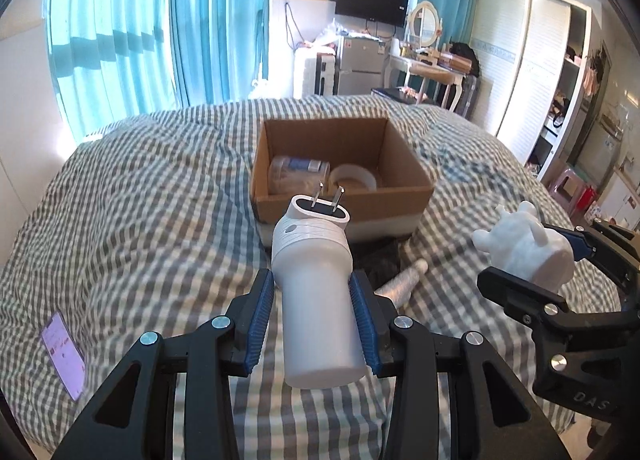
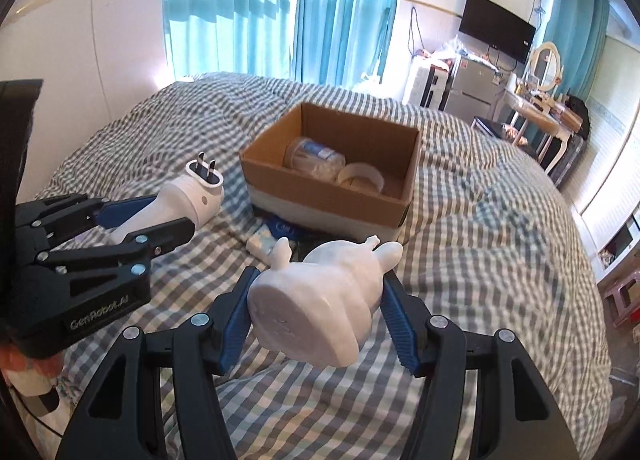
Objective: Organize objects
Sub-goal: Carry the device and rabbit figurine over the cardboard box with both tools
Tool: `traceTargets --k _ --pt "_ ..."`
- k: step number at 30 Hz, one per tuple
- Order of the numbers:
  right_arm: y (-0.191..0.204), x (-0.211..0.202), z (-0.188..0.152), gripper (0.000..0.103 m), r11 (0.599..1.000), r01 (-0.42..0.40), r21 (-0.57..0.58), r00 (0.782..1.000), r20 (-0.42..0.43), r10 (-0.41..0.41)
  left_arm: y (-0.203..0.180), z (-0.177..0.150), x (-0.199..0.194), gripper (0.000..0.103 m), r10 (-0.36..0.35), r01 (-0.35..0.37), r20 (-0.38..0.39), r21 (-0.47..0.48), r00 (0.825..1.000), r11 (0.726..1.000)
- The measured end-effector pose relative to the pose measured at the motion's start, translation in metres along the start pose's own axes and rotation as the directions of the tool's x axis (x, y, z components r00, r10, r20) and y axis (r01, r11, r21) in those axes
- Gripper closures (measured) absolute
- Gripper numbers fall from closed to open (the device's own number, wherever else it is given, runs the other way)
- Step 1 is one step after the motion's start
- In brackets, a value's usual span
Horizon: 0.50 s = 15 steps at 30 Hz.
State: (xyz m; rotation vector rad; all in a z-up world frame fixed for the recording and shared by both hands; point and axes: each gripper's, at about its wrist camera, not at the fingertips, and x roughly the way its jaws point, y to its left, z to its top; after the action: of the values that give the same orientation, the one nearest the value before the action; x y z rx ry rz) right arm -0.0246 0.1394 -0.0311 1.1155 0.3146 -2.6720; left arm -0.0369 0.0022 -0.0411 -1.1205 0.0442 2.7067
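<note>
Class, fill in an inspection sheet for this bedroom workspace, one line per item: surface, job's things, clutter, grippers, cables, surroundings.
Surface: checked bedspread, rumpled.
Job's things: cardboard box holding a clear jar and tape roll; white plug-in device; white figurine.
Clutter: phone on the bedspread; dark items beside the box.
Grippers: left gripper shut on the device; right gripper shut on the figurine.
Cables: cords hanging near the wall TV.
Surroundings: teal curtains, fridge, wardrobe.
</note>
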Motion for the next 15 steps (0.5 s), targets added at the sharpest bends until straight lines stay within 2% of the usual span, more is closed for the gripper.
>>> traceTargets --k 8,15 --pt "-0.016 -0.004 0.04 0.043 1.0 0.004 -0.012 0.999 0.048 -0.004 -0.002 0.043 0.007 0.063 0.004 -0.005 0.039 0.013 0.999 1.0" --pt "-0.037 0.016 0.078 0.043 1.0 -0.007 0.0 0.998 0.066 0.007 0.005 0.081 0.03 0.063 0.016 -0.016 0.051 0.003 0.999 1.0"
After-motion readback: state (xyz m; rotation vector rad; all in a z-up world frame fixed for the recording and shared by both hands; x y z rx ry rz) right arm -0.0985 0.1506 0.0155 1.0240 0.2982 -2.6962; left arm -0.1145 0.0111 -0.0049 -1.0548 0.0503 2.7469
